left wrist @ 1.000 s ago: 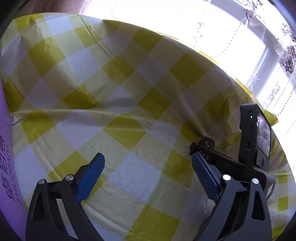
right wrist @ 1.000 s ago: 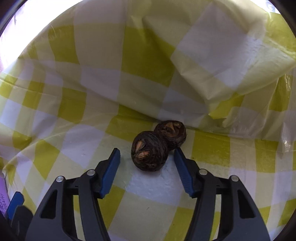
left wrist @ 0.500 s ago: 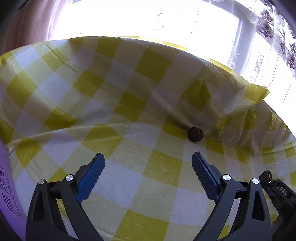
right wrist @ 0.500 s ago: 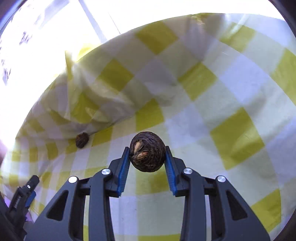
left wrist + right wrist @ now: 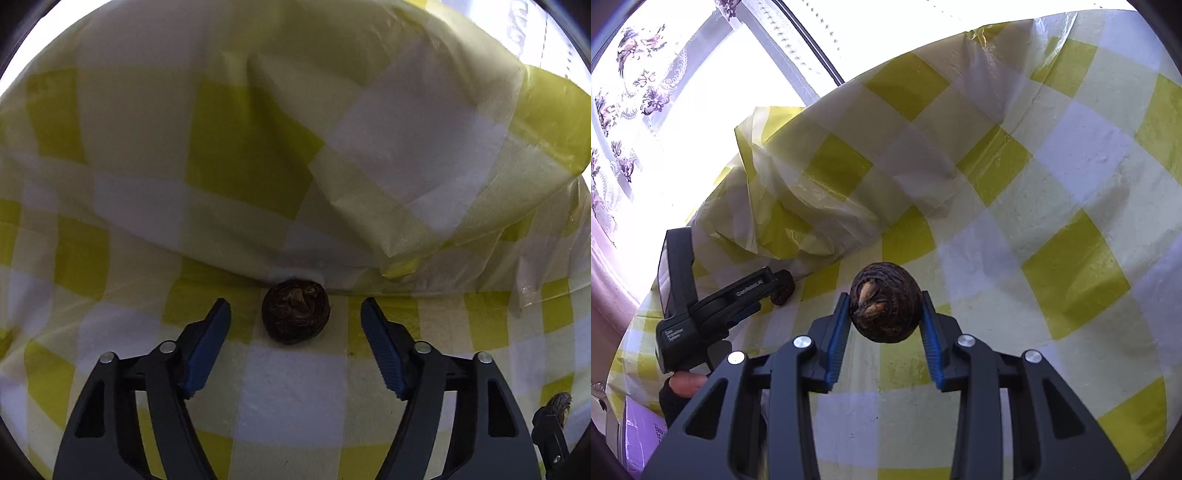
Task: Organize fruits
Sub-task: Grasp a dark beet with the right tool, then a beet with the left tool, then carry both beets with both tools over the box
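A dark brown round fruit (image 5: 295, 311) lies on the yellow-and-white checked cloth, against a raised fold. My left gripper (image 5: 295, 314) is open with its blue pads either side of it, not touching. My right gripper (image 5: 885, 312) is shut on a second dark brown fruit (image 5: 885, 301) and holds it above the cloth. In the right wrist view the left gripper (image 5: 713, 310) shows at the left, with the first fruit (image 5: 785, 291) partly hidden behind its tip. The held fruit (image 5: 561, 404) peeks in at the left wrist view's lower right.
The checked tablecloth (image 5: 1052, 184) covers the table and bunches into a tall fold (image 5: 406, 166) behind the lying fruit. A bright window with patterned curtains (image 5: 635, 92) lies beyond the table edge. A purple box (image 5: 639, 439) sits at the lower left.
My left gripper has moved in close to the lying fruit and now straddles it. My right gripper, shut on the other fruit, has lifted and swung away from the fold.
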Demonstrator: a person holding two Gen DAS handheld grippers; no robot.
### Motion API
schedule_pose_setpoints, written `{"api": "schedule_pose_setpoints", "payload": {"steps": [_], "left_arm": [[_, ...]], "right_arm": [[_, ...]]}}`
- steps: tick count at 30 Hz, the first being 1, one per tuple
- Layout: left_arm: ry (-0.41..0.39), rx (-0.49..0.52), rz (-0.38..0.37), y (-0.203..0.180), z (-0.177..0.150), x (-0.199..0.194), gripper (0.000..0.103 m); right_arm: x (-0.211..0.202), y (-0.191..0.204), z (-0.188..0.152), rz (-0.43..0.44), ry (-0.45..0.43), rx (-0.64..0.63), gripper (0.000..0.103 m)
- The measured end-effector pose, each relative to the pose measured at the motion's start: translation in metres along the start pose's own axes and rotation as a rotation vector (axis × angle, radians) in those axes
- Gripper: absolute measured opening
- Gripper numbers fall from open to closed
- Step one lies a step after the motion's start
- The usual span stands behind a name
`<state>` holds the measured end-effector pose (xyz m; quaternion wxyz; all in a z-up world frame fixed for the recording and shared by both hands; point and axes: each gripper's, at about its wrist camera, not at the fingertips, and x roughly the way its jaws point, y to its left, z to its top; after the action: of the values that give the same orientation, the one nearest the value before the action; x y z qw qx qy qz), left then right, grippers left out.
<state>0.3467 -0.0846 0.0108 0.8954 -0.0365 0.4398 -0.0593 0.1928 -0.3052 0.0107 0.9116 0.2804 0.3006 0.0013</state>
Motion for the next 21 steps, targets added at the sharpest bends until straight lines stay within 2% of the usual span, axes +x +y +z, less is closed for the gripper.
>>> {"api": "schedule_pose_setpoints", "payload": {"steps": [2,4,6,7,9,14,17,21], "left_arm": [[0.007,0.050,0.045,-0.009,0.003,0.005,0.057],[0.001,0.081,0.082,-0.015,0.003,0.006,0.038],[-0.044,0.047,0.057,-0.008,0.000,-0.004,0.036],[-0.084,0.010,0.048,0.000,-0.003,-0.013,0.036],[-0.108,-0.068,0.040,0.015,-0.016,-0.027,0.036],[-0.186,-0.160,0.003,0.034,-0.078,-0.091,0.035],[-0.227,-0.175,0.003,0.036,-0.126,-0.135,0.036],[-0.224,-0.143,0.019,0.031,-0.182,-0.178,0.036]], "right_arm": [[-0.003,0.000,-0.001,0.009,0.002,-0.004,0.037],[-0.003,0.002,-0.002,0.017,0.005,-0.010,0.037],[-0.003,0.001,-0.002,0.019,0.004,-0.007,0.037],[-0.003,0.001,-0.003,0.021,0.005,-0.007,0.037],[-0.003,0.001,-0.003,0.023,0.002,-0.006,0.037],[0.001,0.001,-0.002,0.016,0.013,-0.010,0.037],[0.000,0.001,-0.003,0.015,0.007,-0.009,0.037],[0.000,0.001,-0.002,0.018,0.005,-0.012,0.037]]}}
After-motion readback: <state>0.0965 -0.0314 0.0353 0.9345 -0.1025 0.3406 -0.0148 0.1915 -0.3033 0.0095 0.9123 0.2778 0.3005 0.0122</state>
